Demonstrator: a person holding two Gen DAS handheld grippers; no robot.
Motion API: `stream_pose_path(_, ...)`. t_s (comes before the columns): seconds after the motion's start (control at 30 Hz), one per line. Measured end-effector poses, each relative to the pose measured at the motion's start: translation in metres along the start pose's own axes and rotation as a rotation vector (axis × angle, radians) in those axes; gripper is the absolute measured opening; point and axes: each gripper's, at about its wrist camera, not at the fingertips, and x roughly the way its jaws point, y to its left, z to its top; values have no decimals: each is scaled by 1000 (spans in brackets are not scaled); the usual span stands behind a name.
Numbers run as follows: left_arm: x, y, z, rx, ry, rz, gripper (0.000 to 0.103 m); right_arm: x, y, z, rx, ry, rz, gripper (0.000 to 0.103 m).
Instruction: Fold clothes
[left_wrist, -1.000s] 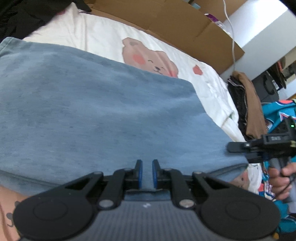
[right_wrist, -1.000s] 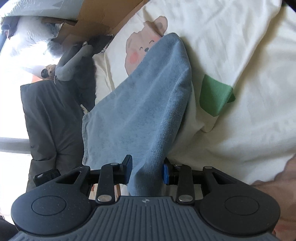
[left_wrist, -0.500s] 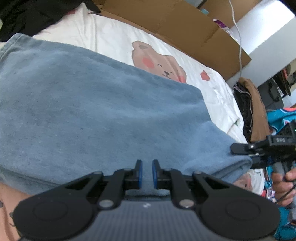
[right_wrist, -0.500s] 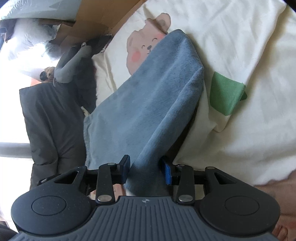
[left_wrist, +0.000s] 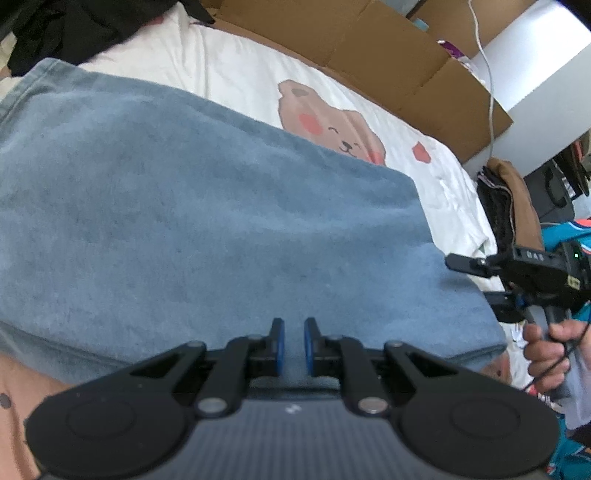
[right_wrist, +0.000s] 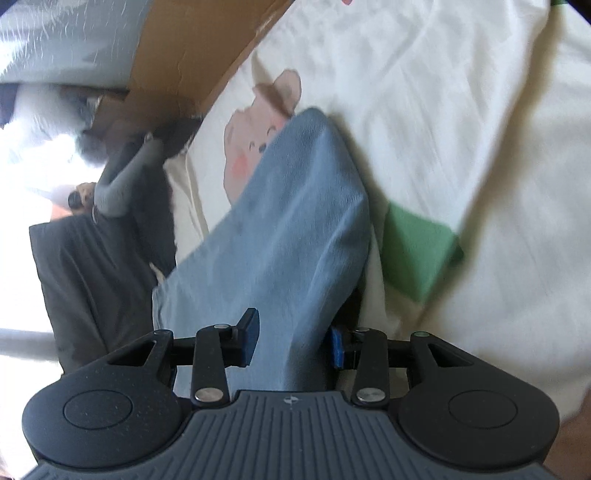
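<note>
Blue garment (left_wrist: 207, 229) fills mid-frame, hiding the bear-print bedsheet (left_wrist: 258, 88); left hand-held gripper (left_wrist: 293, 341) nearly together, right hand-held gripper (right_wrist: 291, 341) clamps the blurred fold.

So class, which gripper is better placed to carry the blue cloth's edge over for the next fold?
Right gripper: blue cloth sits between its fingers, lifted. Left gripper only hovers, nearly closed.

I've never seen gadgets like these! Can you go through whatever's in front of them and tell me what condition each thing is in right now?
Blue garment: folded over, lying on the bed, one end lifted.
Left gripper: narrowly parted, fabric between its fingers.
Right gripper: shut on the blue garment's raised end.
Bear-print bedsheet: spread out, partly covered by the garment.
Cardboard: flattened, standing along the bed's far edge.
Brown and dark clothes: piled beside the bed.
</note>
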Motion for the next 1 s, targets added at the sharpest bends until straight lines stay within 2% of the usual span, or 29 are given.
stream_pose_path(0.1,-1,6,2,-22,-17,23,11,16,-8,4,8,25,12,41)
stream_pose_path(0.2,-1,12,2,-39,-27,51,11,39,-10,-1,-24,165,-5,40)
stream_pose_path(0.23,-1,14,2,-43,-27,60,11,40,-12,-2,-21,174,-2,40)
stream_pose_path(0.37,3,19,-8,-45,-9,79,10,34,-23,1,58,111,51,40)
stream_pose_path(0.47,5,18,-14,-34,-4,101,9,33,-25,9,69,87,46,37)
stream_pose_path(0.53,5,13,-15,1,-5,121,9,33,-25,14,69,74,37,20)
stream_pose_path(0.57,6,12,-15,10,-5,129,9,33,-24,15,59,76,29,16)
stream_pose_path(0.6,8,11,-16,16,-4,135,9,35,-20,15,34,88,14,8)
stream_pose_path(0.83,6,13,-12,-42,0,149,8,25,23,17,-47,101,-30,6)
stream_pose_path(1.0,-6,7,-8,-37,-39,124,9,17,64,14,-92,81,-31,6)
